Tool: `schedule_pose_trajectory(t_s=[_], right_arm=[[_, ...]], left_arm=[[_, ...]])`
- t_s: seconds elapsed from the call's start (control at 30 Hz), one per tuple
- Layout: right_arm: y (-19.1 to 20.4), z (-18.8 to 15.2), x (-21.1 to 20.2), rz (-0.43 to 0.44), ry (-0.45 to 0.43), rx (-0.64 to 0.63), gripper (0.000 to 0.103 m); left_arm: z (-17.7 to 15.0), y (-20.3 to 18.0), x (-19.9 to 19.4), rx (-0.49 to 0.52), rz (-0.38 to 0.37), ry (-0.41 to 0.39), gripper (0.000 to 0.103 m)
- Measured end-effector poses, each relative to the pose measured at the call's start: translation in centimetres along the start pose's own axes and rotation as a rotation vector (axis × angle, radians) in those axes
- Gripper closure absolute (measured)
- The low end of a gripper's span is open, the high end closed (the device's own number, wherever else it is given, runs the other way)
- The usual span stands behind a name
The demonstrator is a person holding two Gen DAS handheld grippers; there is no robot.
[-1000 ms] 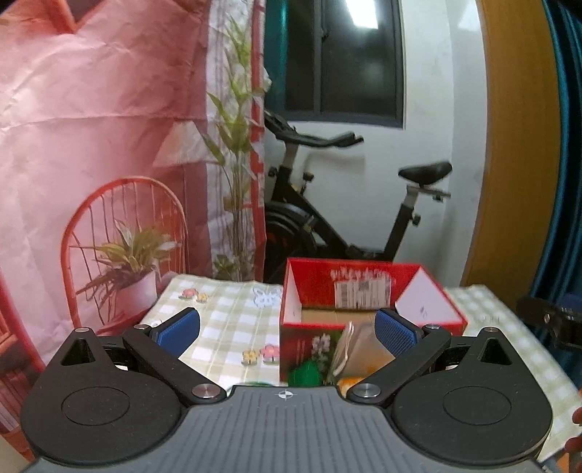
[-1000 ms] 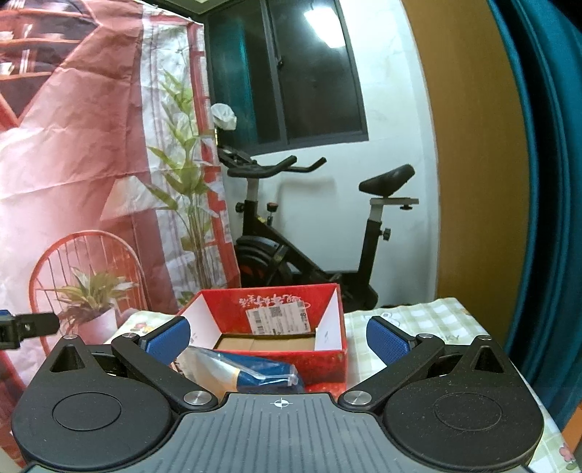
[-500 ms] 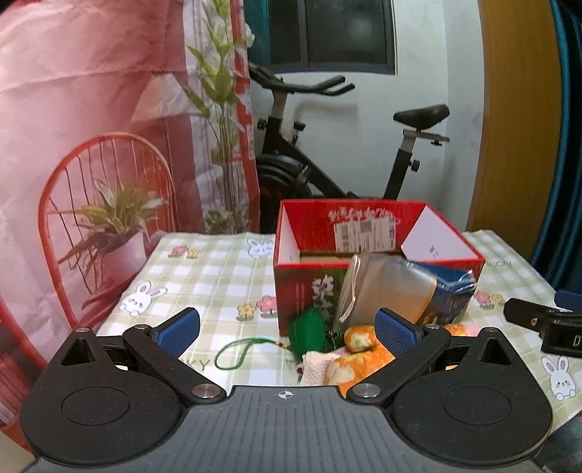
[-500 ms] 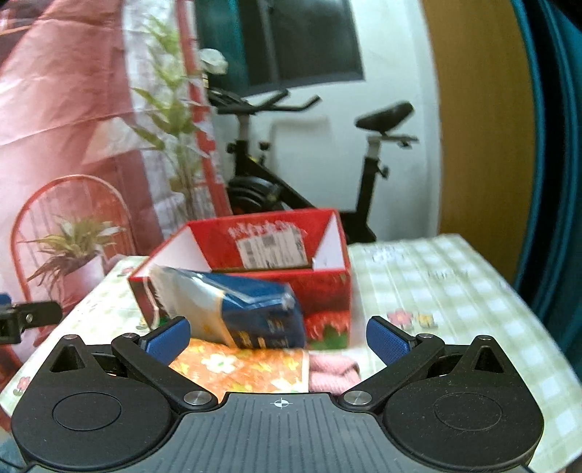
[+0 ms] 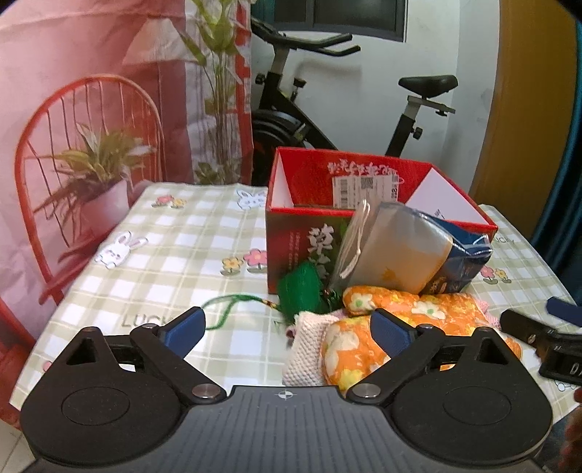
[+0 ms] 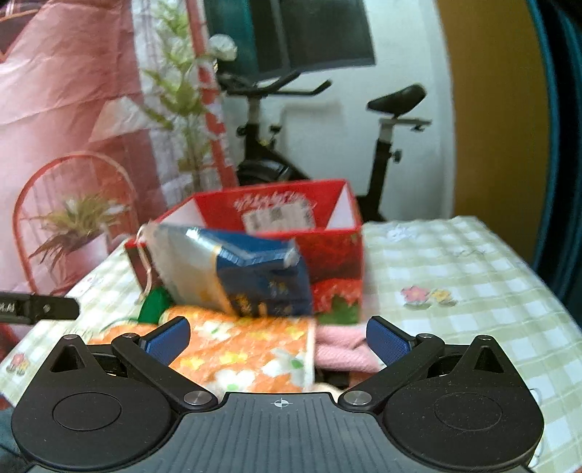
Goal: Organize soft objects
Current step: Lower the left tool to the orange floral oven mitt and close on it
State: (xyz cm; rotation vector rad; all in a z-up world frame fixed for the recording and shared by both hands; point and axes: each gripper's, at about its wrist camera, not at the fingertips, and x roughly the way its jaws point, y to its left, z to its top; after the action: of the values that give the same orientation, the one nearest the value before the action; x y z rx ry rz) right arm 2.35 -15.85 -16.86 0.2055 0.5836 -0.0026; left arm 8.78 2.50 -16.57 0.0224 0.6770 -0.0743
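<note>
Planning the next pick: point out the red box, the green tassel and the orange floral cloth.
red box (image 5: 291, 251): left wrist view, front wall.
green tassel (image 5: 300, 291): left wrist view, bushy body.
orange floral cloth (image 6: 240, 349): right wrist view, top surface.

Exercise bike (image 5: 349, 105) against white wall (image 5: 462, 43), below dark window (image 6: 309, 32).

Bright indoor light; right wrist view motion-blurred, both fisheye-bent at edges.
</note>
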Motion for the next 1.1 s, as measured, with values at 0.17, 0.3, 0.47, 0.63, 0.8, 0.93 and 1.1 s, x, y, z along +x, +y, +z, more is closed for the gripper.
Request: schedule_pose_trajectory(t_s=[0.17,0.3,0.47,0.63,0.8,0.93,1.1], right_arm=[[0.0,-0.8,1.6,0.022,0.092,0.007,0.000],[0.2,-1.1,1.6,-0.046,0.062,-0.007,0.001],[-0.3,-1.5,2.3,-0.007,0.086,0.000,0.024],[-0.6,-1.8,2.8,0.035,0.112,0.026,0.024],[-0.4,-2.1,2.9,0.088,0.121,0.042,0.030],[-0.2,-2.2,2.7,0.106,0.119,0.043,0.041],[-0.6,-2.1,2.9,0.107,0.125,0.056,0.041]], left_arm=[[-0.5,0.2,1.0,-0.027,-0.051,0.030,0.018],[-1.0,-0.1,1.8,-0.029,-0.099,0.056,0.026],[-1.5,-0.1,2.8,-0.065,-0.178,0.105,0.035],[-2.2,-0.2,3.8,-0.087,-0.202,0.125,0.035],[-2.6,0.0,4.6,-0.111,-0.188,0.143,0.041],[-2.9,0.1,4.9,-0.122,-0.231,0.164,0.056],[-3.0,-0.1,5.0,-0.121,-0.228,0.170,0.055]])
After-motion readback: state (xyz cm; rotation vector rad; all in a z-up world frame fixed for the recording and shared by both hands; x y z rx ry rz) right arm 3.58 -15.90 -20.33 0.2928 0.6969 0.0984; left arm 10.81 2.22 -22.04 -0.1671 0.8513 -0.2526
